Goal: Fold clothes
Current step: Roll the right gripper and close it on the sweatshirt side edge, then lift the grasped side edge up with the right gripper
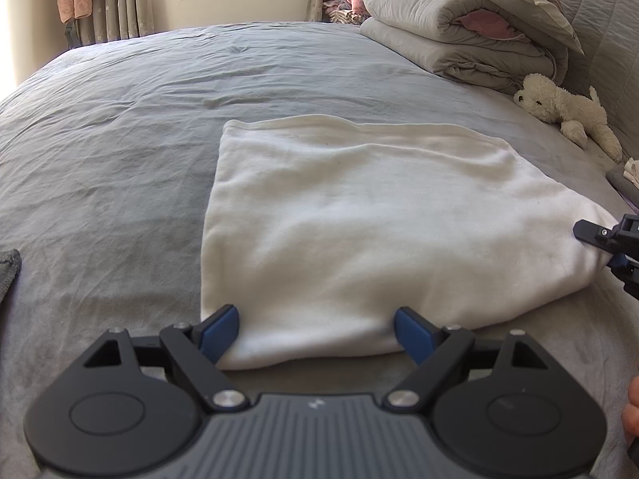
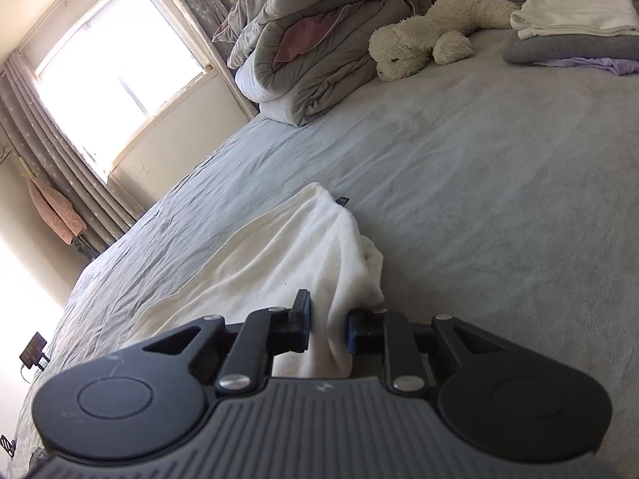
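Note:
A white folded garment lies flat on the grey bed sheet. My left gripper is open at the garment's near edge, and its blue fingertips straddle the fold on either side. In the left wrist view my right gripper enters from the right edge at the garment's right corner. In the right wrist view the right gripper is shut on a bunched corner of the white garment, which is pinched between its blue pads.
Rolled grey duvets and a cream plush dog sit at the head of the bed. A stack of folded clothes lies beside the plush dog. A grey cloth edge shows at the far left. Part of a hand shows at the right.

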A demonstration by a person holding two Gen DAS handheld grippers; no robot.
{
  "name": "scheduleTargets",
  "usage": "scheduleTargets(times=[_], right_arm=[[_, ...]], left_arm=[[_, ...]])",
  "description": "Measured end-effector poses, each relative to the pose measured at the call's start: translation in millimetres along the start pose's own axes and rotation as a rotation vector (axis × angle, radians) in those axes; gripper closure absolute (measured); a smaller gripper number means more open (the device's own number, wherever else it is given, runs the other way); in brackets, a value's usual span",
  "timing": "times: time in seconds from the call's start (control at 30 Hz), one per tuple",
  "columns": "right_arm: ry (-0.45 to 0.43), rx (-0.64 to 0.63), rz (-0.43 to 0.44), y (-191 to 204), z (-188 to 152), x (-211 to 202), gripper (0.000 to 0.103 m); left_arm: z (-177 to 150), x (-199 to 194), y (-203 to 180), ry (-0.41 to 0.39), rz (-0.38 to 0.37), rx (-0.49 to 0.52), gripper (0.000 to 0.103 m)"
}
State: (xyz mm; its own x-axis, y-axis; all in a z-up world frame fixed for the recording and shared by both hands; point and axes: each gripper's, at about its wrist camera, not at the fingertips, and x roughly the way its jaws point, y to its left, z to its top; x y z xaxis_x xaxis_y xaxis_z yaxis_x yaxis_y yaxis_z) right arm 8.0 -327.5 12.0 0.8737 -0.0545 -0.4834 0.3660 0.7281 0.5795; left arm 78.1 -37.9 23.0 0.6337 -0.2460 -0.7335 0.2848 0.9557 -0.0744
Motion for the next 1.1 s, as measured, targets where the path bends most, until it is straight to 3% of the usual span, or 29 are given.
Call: scheduleTargets(times=[0.1, 0.3, 0.6, 0.67, 0.7, 0.8, 0.87, 1.1], right_arm=[[0.003, 0.033, 0.013, -3.1, 1.9, -0.6, 0.079], [-0.055, -0.057, 0.045, 13.7, 3.6, -10.3, 0.079], [-0.002, 0.117, 0.072, -12.1, 11.7, -3.6, 0.079], [0.060, 0.167, 0.097, -20.0, 7.1, 6.1, 0.060], [0.067, 0.173, 0.108, -22.7, 3.2, 9.1, 0.061], [0.042, 0.103, 0.084, -11.5, 1.2, 7.2, 0.062], [0.026, 0.055, 0.078, -3.6, 1.3, 4.7, 0.080], [-0.104, -0.283, 0.034, 42.5, -8.2, -10.2, 0.084]], left_arm=[[0.0, 0.0, 0.1, 0.000, 0.000, 0.000, 0.016], [0.2, 0.5, 0.3, 0.000, 0.000, 0.000, 0.016], [0.1, 0.2, 0.1, 0.001, 0.000, 0.002, 0.016], [0.0, 0.2, -0.1, 0.001, 0.000, 0.002, 0.016], [0.0, 0.1, -0.2, 0.001, 0.000, 0.003, 0.016], [-0.1, 0.0, -0.4, 0.001, 0.000, 0.003, 0.016], [0.0, 0.1, -0.5, 0.001, 0.000, 0.004, 0.016], [0.6, 0.4, -0.7, 0.002, 0.000, 0.003, 0.016]])
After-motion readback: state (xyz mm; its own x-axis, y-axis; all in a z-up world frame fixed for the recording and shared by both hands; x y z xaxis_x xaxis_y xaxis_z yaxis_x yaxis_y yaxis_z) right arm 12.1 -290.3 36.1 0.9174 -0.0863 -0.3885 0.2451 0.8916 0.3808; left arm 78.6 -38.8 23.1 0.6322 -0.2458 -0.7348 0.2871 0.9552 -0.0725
